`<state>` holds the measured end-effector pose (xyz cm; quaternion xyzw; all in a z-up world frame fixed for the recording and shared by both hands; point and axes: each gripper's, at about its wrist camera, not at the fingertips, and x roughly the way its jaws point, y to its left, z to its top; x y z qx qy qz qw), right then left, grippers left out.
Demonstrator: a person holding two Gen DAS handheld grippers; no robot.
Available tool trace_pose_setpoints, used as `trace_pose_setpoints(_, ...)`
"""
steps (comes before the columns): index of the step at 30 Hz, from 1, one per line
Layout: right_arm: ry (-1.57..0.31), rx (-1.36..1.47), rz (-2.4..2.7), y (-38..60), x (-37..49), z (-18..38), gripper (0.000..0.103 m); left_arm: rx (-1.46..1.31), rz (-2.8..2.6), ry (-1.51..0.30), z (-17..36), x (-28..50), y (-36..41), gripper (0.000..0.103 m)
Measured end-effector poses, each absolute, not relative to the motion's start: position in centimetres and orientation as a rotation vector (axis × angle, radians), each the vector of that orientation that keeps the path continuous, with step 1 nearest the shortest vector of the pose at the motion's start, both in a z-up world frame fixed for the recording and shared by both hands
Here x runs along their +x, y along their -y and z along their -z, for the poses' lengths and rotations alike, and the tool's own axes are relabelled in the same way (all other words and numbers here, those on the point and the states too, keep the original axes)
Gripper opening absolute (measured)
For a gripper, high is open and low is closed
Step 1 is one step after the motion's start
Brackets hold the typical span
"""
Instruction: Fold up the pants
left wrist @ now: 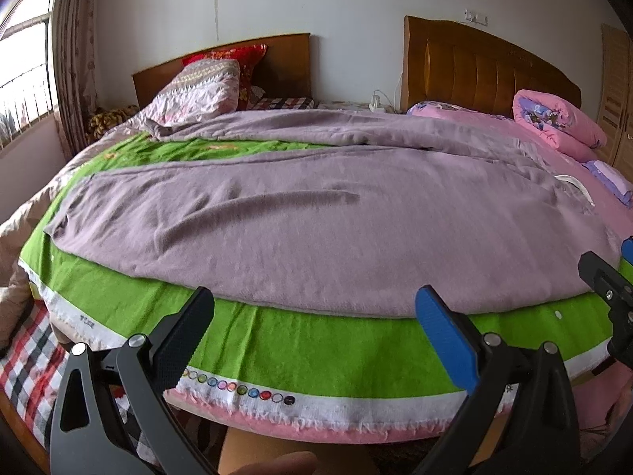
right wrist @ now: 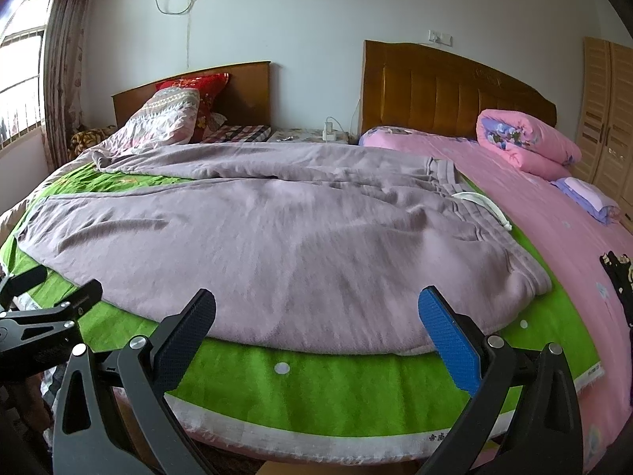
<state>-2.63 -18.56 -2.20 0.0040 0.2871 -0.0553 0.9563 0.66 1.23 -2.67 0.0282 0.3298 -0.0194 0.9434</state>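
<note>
Fuzzy mauve pants [left wrist: 316,229] spread flat, rumpled, on green cloth [left wrist: 316,356]; both jaws wide.

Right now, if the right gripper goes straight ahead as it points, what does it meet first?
Probably the near edge of the mauve fleece pants spread on the green towel; the right gripper is open and nothing stands between. Depth is uncertain.

The pants [left wrist: 316,221] are soft, matt mauve cloth. They lie on a fuzzy green cloth [left wrist: 336,348] with frayed edge. The headboard [right wrist: 447,91] is glossy wood.
</note>
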Motion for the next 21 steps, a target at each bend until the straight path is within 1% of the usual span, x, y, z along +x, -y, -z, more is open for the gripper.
trace_pose_setpoints(8, -0.602, -0.018, 0.144, 19.3, -1.8, 2.3, 0.099, 0.103, 0.048, -0.633, 1.3, 1.9, -0.7, 0.102)
trace_pose_setpoints(14, -0.652, -0.015, 0.120, 20.4, 0.3, 1.8, 0.099, 0.141, 0.024, -0.619, -0.6, 5.4, -0.7, 0.102)
trace_pose_setpoints(17, -0.656, -0.033, 0.051, 22.1, 2.2, 0.3, 0.099, 0.209, 0.050, -0.692, -1.1, 8.8, -0.5, 0.102)
trace_pose_setpoints(18, -0.644, -0.031, 0.028, 23.1, 2.9, -0.4, 0.099, 0.232, 0.103, -0.751, -1.1, 10.5, -0.5, 0.102)
trace_pose_setpoints(21, -0.625, 0.086, -0.028, 28.6, 6.7, -3.6, 0.099, 0.268, 0.203, -0.844, -1.8, 14.9, -0.4, 0.101)
